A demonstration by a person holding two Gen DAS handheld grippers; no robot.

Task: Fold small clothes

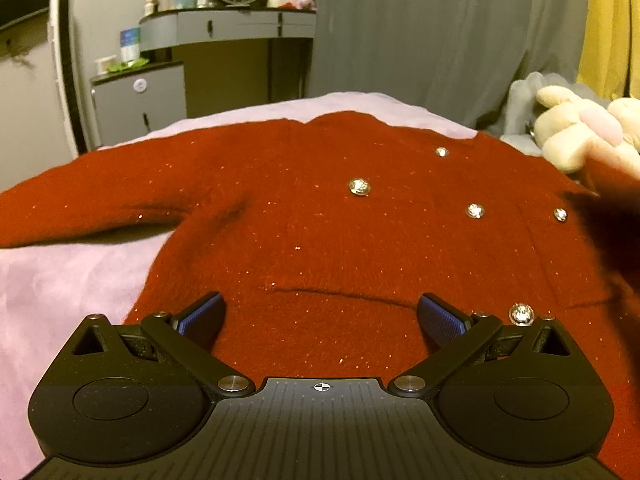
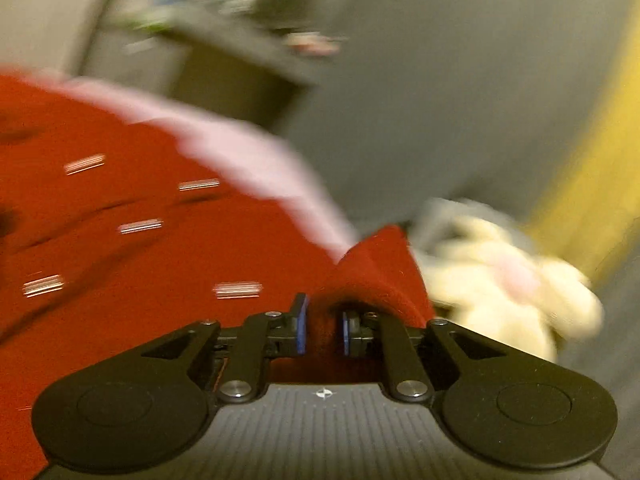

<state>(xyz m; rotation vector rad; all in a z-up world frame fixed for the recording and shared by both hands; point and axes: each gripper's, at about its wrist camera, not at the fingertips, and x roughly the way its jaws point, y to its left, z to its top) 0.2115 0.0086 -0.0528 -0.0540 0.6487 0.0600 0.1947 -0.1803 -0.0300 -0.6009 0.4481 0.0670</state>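
Right gripper (image 2: 323,326) clamped on sweater fabric; left gripper (image 1: 320,314) spread wide, holding nothing.

Red knit cardigan (image 1: 320,208) lies flat, front up, on the pink bedspread (image 1: 60,280), one sleeve out to the side, rhinestone buttons (image 1: 359,187) showing. Left gripper sits over the hem, blue pads (image 1: 438,318) apart on either side of a crease. Right gripper pinches a raised fold of the cardigan just beside a cream plush toy (image 2: 504,276); right view heavily motion-blurred. Grey vanity (image 1: 228,28) behind the bed.

Left gripper (image 1: 320,312) spread wide, right gripper (image 2: 323,328) clamped (blurred)
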